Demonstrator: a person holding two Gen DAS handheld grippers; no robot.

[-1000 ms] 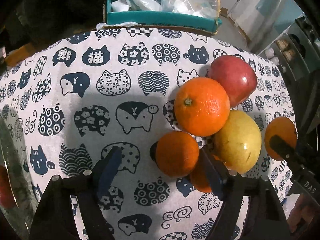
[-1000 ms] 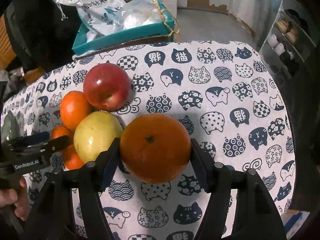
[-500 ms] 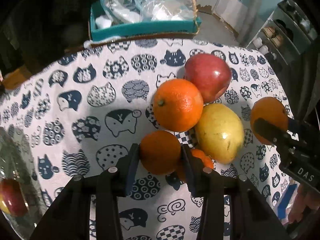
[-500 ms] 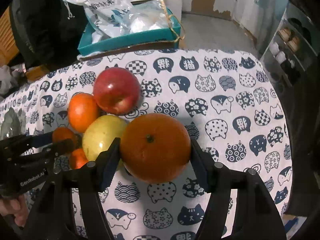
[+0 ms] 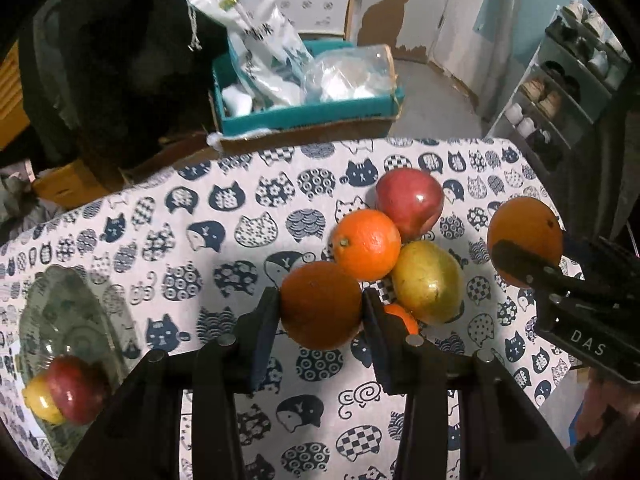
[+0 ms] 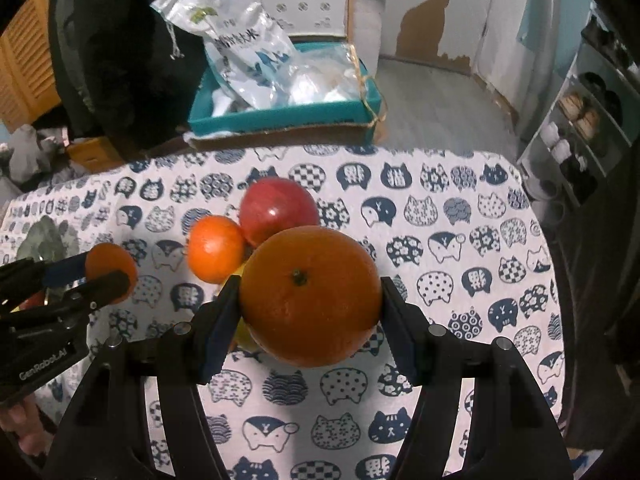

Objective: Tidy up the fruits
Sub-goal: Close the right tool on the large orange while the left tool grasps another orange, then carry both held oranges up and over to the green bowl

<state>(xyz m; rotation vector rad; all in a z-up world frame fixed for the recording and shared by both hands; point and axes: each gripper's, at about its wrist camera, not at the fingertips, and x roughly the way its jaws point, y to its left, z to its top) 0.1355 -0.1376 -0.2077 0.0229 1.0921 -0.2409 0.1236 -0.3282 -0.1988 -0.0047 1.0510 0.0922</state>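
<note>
Jaws of left gripper (image 5: 322, 306) clamped on small orange (image 5: 320, 305), held above the cat-print counter (image 5: 168, 240). Jaws of right gripper (image 6: 310, 300) clamped on big orange (image 6: 310, 297), also off the cloth. Remaining pile at counter centre: red apple (image 5: 409, 199), mid orange (image 5: 367, 245), yellow-green fruit (image 5: 428, 282), touching each other. One more orange (image 5: 400, 316) mostly hidden behind left jaw, only a sliver seen. In right wrist view the yellow fruit is nearly all covered by the big orange. Glass bowl (image 5: 72, 332) at left edge, hard to read; holds red fruit (image 5: 74, 390) and yellow fruit (image 5: 40, 402), cut off by lens rim. Teal box (image 5: 304, 114) w/ bags beyond counter.
</note>
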